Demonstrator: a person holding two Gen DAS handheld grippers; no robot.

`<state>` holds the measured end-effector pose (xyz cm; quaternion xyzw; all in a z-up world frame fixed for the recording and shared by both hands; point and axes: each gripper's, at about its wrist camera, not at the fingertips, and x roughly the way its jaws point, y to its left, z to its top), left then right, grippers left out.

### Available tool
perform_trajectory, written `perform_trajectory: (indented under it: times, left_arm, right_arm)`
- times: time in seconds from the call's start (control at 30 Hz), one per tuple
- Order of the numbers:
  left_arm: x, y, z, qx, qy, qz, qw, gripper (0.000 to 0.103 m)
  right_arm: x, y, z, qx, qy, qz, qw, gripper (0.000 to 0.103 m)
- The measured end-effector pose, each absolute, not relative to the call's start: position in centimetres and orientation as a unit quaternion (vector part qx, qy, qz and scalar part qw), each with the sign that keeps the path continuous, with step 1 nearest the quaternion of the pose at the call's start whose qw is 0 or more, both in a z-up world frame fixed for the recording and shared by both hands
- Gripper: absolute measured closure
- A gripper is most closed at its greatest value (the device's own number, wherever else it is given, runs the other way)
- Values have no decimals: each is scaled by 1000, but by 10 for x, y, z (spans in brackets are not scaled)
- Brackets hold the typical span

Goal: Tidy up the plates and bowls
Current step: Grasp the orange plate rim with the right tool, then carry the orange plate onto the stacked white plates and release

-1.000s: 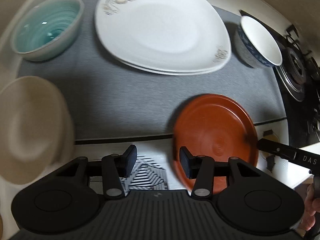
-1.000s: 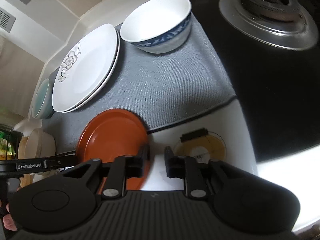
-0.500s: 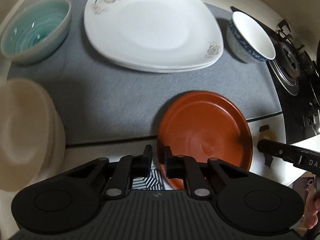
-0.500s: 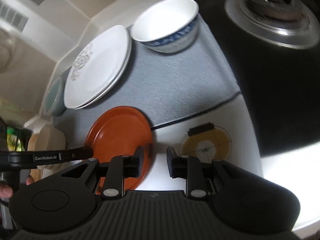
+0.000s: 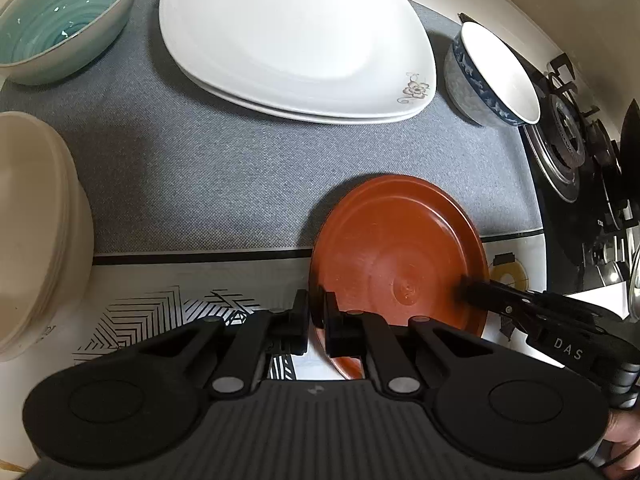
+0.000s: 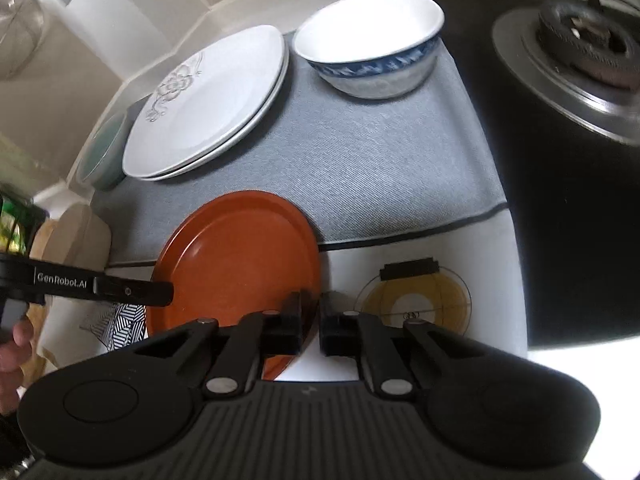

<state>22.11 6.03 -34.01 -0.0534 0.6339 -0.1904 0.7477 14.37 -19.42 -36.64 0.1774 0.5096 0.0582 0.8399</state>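
Round red-brown plate [image 5: 400, 256] at grey mat's [image 5: 200, 168] front edge, left gripper [image 5: 317, 320] pinching its rim, right gripper [image 6: 310, 320] closing on the opposite rim.

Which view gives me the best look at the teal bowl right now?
The left wrist view: the teal bowl sits at top left on the gray mat, its ringed inside and most of its rim plain. In the right wrist view only a sliver shows, hidden behind the stacked white plates.

Your left gripper [image 5: 316, 316] now pinches the round red-brown plate's [image 5: 400, 256] near rim; your right gripper [image 6: 310, 320] is closing on its opposite edge.
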Motion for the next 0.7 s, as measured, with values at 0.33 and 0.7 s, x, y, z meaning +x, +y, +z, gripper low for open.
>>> perform_trajectory:
  times: [0.33,0.7]
  left_arm:
    - [215,69,-322,-78,626,-192,751,95]
    - [230,61,-291,-78,616,-174,764,95]
  right_arm:
    - [140,-187,-340,141,480,79,863,95]
    - [145,-189,-312,151,459,85,871,95]
